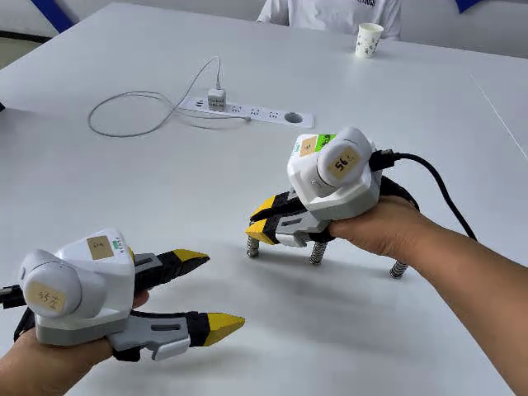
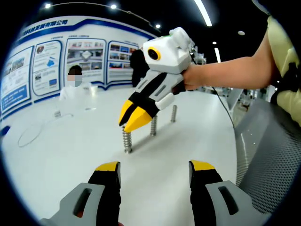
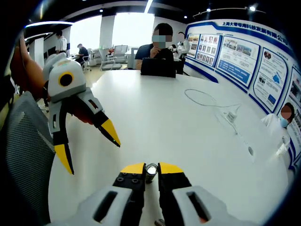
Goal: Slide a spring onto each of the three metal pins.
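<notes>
Three springs are sitting on pins on the table. You're seating the 9 o'clock spring, right hand-held gripper clenching it; left hand-held gripper is hanging released at 7 o'clock. Next, prob.: press down, let go.

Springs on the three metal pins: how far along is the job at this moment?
Nearly done, apparently. Done: the middle coiled metal spring and the rightmost spring stand upright, seated and untouched. In hand: the right gripper has its fingers closed on the third spring at its top end. Remaining: seat and release it. The left gripper hangs open, apart.
</notes>
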`<control>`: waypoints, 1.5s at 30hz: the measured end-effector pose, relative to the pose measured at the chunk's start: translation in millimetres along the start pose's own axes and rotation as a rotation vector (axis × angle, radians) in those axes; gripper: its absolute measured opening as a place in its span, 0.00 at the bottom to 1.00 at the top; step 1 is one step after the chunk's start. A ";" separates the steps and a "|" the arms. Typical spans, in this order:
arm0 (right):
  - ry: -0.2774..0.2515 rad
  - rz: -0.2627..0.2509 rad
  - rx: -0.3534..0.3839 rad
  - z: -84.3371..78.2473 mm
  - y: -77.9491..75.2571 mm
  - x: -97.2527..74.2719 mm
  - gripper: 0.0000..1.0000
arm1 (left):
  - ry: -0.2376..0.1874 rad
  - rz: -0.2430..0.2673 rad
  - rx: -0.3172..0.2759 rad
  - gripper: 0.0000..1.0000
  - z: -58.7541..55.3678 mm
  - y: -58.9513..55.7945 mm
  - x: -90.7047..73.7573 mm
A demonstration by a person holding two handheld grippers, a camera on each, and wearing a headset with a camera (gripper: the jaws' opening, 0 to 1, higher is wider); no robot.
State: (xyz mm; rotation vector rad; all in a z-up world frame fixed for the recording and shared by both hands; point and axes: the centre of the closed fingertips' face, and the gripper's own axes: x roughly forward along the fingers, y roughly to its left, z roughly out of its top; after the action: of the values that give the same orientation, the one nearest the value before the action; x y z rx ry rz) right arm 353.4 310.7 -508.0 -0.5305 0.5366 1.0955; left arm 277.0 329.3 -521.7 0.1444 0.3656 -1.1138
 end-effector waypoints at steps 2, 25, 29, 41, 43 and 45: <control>0.002 0.001 0.002 -1.0 -0.2 0.8 0.11 | 0.000 0.001 0.000 0.60 -0.1 -0.1 0.0; 0.020 0.008 0.000 -8.6 2.1 7.0 0.11 | 0.001 0.002 -0.007 0.60 -1.3 1.8 0.9; 0.019 0.008 0.002 -8.8 1.8 6.9 0.11 | 0.001 0.003 -0.008 0.60 -1.7 2.1 0.5; 0.017 0.006 0.017 -9.1 0.8 6.2 0.18 | 0.000 0.000 -0.006 0.60 -0.7 0.6 1.6; 0.017 0.004 0.016 -8.9 0.5 5.8 0.18 | 0.000 -0.001 -0.005 0.60 -0.9 0.7 1.4; 0.017 0.004 0.018 -9.0 0.7 5.6 0.19 | 0.000 0.000 -0.006 0.60 -1.0 0.6 1.3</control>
State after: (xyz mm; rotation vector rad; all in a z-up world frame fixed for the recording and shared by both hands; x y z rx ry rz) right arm 353.4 309.0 -518.5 -0.5239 0.5622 1.0894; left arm 277.9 328.8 -523.2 0.1395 0.3690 -1.1131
